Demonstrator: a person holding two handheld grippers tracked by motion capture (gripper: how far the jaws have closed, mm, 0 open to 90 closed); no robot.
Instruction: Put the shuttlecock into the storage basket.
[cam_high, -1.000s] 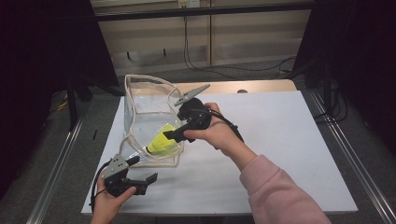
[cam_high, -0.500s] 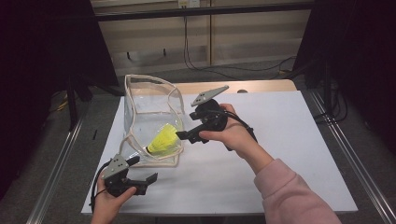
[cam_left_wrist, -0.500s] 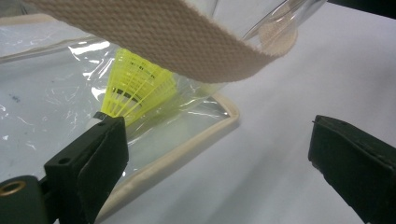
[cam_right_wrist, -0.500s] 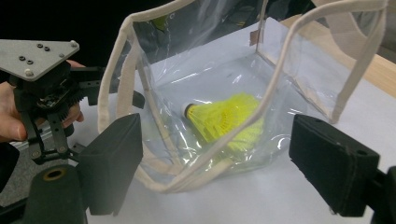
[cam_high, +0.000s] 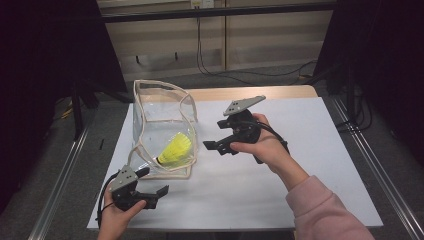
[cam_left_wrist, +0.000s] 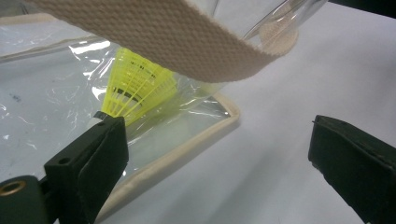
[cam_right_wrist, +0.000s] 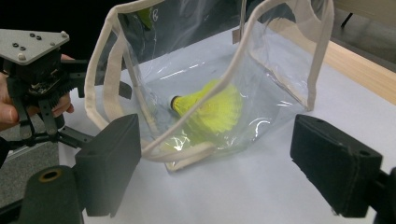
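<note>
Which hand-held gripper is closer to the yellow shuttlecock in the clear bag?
Left. The left hand-held gripper sits just below the shuttlecock, beside the bag; the right hand-held gripper is off to its right.

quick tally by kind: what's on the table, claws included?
Clear bag with beige trim: 1
Yellow shuttlecock, inside the bag: 1
White mat over the tabletop: 1
Claws: 2, left claw and right claw, both open and holding nothing
Total: 5

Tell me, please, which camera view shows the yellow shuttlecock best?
The right gripper view: the shuttlecock lies whole inside the clear bag, cork and skirt visible. The left gripper view shows it partly hidden behind the strap; the high view shows it small.
</note>
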